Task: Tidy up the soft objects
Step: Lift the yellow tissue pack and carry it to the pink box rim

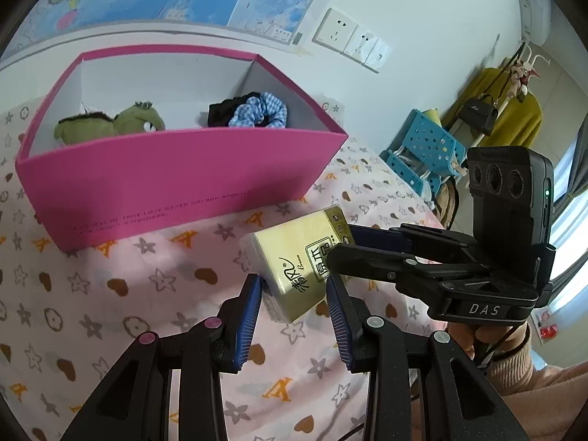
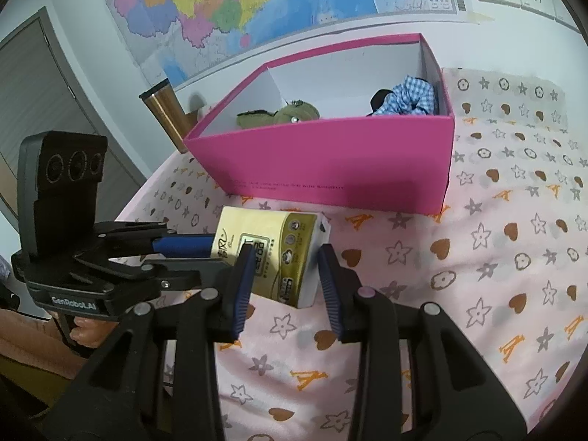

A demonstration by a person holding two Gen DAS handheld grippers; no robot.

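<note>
A yellow tissue pack [image 1: 294, 257] hangs just above the pink patterned bedcover [image 1: 110, 294], held at both ends. My left gripper [image 1: 294, 283] is shut on its near end, blue pads pressing both sides. My right gripper [image 1: 340, 242] comes in from the right and clamps the far end. In the right wrist view the right gripper [image 2: 286, 257] pinches the tissue pack [image 2: 279, 235], and the left gripper [image 2: 215, 253] grips its left end. Behind stands an open pink box [image 1: 165, 169] holding a green plush toy [image 1: 121, 123] and a blue checked scrunchie [image 1: 257, 112] on black cloth.
A copper flask [image 2: 165, 110] stands left of the pink box [image 2: 330, 154]. Beyond the bed's right edge are a blue plastic rack [image 1: 426, 150] and a coat stand with a yellow garment [image 1: 514, 117]. A hand [image 1: 474, 338] holds the right gripper's handle.
</note>
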